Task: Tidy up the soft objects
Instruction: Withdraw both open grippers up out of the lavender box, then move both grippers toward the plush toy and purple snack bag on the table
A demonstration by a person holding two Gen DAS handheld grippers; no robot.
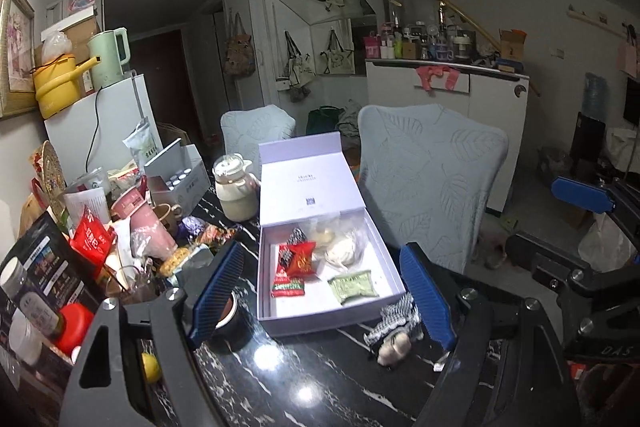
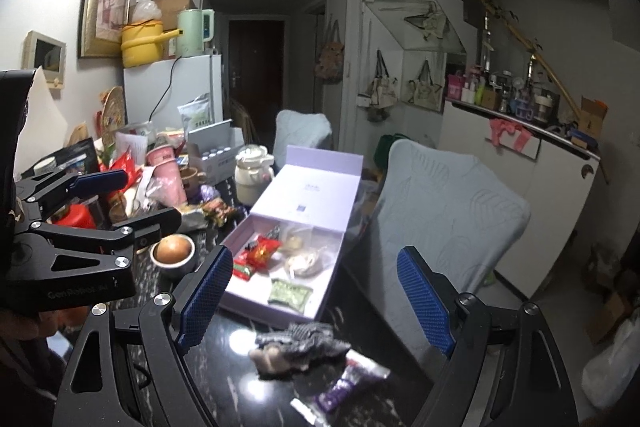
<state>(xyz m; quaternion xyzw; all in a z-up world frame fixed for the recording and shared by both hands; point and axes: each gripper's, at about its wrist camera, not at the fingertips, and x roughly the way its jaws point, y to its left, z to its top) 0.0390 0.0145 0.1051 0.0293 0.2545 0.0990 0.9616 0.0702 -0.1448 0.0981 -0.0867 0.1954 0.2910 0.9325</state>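
on the black table (image 1: 304,379), open box (image 1: 384,247) w/ snack packets inside; checkered toy (image 2: 300,345) lies just in front of it; left gripper (image 1: 324,291) & right gripper (image 2: 316,301) both spread wide, holding nothing.

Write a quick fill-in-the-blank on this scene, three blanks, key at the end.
1. The green packet lies inside the open ____ box.
2. The checkered soft toy lies on the black table, ____ the box.
3. Both the left gripper and the right gripper are ____.

Missing words: white; outside; open
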